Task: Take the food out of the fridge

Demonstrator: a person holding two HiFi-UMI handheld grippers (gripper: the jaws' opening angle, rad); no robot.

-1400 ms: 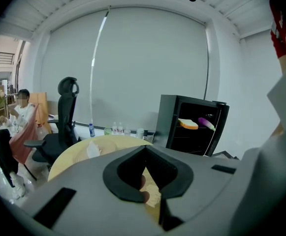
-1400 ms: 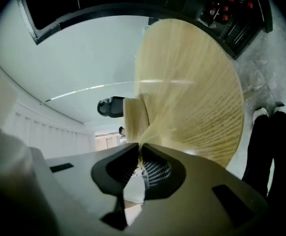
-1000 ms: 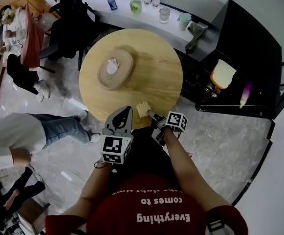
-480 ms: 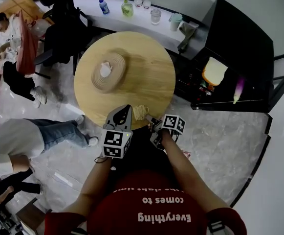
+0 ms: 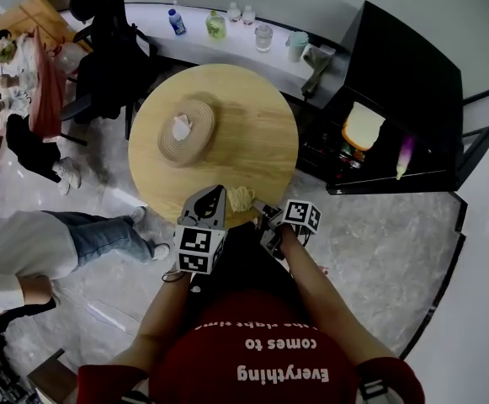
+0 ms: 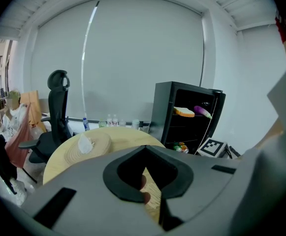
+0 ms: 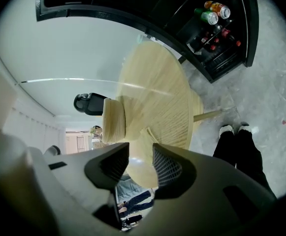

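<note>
Right gripper (image 5: 258, 206) jaws had just opened, pale food piece (image 5: 241, 196) loose between them on the round table's (image 5: 236, 137) near edge; left gripper (image 5: 219, 191) hovered clenched, empty.

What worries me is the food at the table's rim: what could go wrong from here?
The food lies at the table's near rim, between the jaws of the right claw, which have just been opening; a careless pull-back could drag it off. The shut left claw close beside it could knock it over the rim too.

Right gripper (image 7: 135, 156) fingers (image 7: 165, 167) opened; food (image 5: 241, 197) released onto table (image 5: 252, 141).
</note>
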